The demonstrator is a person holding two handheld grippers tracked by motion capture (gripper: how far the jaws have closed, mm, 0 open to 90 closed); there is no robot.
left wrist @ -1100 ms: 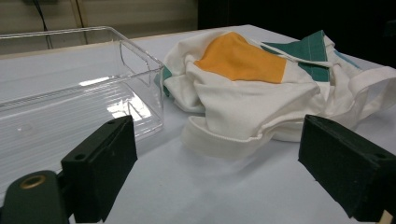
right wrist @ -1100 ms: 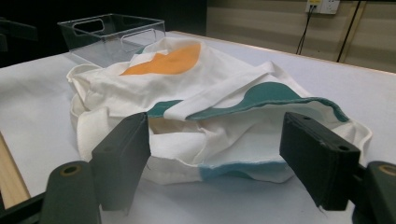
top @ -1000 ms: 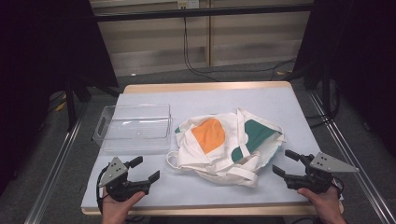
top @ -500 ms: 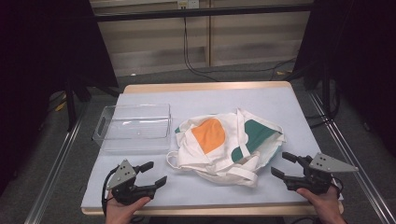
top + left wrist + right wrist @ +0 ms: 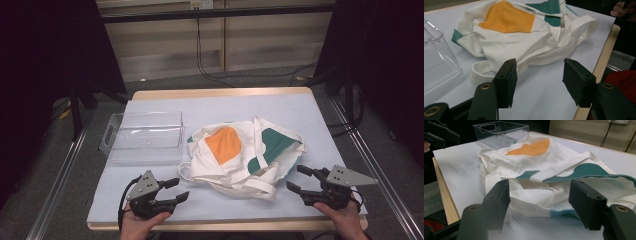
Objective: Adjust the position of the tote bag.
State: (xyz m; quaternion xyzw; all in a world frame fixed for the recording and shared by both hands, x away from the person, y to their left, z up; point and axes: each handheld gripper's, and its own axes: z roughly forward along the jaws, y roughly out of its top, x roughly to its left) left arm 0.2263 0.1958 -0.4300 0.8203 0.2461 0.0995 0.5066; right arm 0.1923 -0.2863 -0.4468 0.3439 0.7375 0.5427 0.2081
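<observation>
A crumpled white cloth bag [image 5: 235,165] with an orange patch and green patches lies in the middle of the table, its straps loose toward the front. My left gripper [image 5: 178,189] rests at the front left, pointing right at the bag's strap loop [image 5: 481,67] from a short way off. Its jaws [image 5: 540,85] are open, have just been closing, and hold nothing. My right gripper [image 5: 295,177] sits at the front right, aimed at the bag's green corner [image 5: 584,171]. Its jaws [image 5: 541,205] have also been closing a little; they are open and press on nothing.
A clear plastic bin [image 5: 145,135] stands left of the bag, with nothing in it; its wall [image 5: 434,57] is close to my left gripper. The pale blue table top [image 5: 250,107] has a wooden front edge [image 5: 604,62] just beside both hands. Dark stands flank the table.
My left gripper has slid right toward the bag and its jaws have narrowed. The right hand has kept its place, its jaws slightly narrower. The bag has not moved.
</observation>
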